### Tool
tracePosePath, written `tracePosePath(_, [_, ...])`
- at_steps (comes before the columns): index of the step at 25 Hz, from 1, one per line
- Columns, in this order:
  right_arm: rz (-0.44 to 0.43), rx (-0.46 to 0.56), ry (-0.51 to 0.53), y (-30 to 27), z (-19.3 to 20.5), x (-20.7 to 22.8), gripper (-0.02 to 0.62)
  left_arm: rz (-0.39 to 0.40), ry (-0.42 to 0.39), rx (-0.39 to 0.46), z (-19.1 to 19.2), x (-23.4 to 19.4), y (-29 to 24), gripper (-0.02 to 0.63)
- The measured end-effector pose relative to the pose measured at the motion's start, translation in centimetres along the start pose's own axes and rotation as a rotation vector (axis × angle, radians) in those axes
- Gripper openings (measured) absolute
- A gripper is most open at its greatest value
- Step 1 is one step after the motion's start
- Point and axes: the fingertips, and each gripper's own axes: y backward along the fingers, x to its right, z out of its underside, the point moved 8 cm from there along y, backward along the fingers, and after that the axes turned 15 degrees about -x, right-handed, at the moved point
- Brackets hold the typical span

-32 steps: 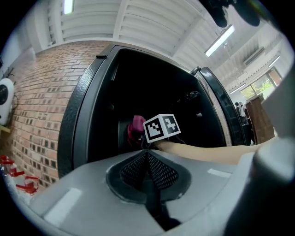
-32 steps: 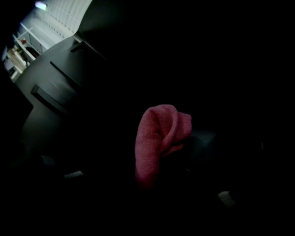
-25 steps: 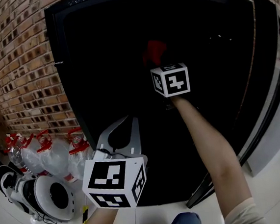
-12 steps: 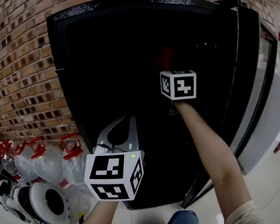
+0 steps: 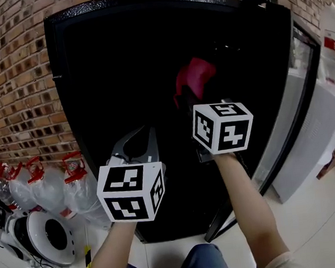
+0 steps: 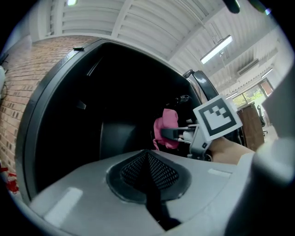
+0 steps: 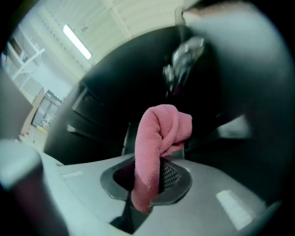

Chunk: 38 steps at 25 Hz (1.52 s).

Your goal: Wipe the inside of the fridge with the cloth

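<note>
Your left tool (image 6: 148, 182) was closed on nothing and sat just to the left of the right one. Your right tool (image 7: 146, 193) was clamped on the lower end of the pink cloth (image 7: 159, 138). The rest of the cloth stood in a loose roll ahead of its jaws, facing the dark fridge (image 5: 119, 58) opening.

Risk: the pinch covered only a narrow strip, so drag against a fridge wall could have pulled the cloth free. The interior beyond the roll was too dark to read, and an unseen ledge could have snagged it.
</note>
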Motion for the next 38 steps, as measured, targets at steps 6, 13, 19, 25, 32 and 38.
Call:
tracePosePath(6, [-0.02,0.049,-0.01,5.6,0.7,-1.2,0.057,-0.01,0.01,-0.017,0.2,0.5,-0.7,0.009])
tracePosePath(13, [-0.089,0.089,0.008,7.5,0.4,-2.9,0.057,-0.039,0.01,-0.025,0.3,0.5,0.9,0.009])
tracePosePath(19, [-0.286,0.123,0.056,7.7,2.5,-9.8,0.057,-0.11,0.044,-0.027,2.2,-2.1,5.9,0.009])
tracePosePath(25, [-0.438,0.084,0.084,5.3,5.2,-15.7,0.058,-0.19,0.057,-0.036,3.5,-4.6,8.4,0.009])
tracePosePath(32, [-0.473,0.074,0.069,3.8,6.2,-17.5,0.058,-0.209,0.035,-0.03,3.7,-5.2,9.2,0.009])
tracePosePath(38, [-0.434,0.034,0.064,0.5,6.9,-16.8,0.058,-0.175,0.021,-0.03,3.8,-4.7,8.2,0.009])
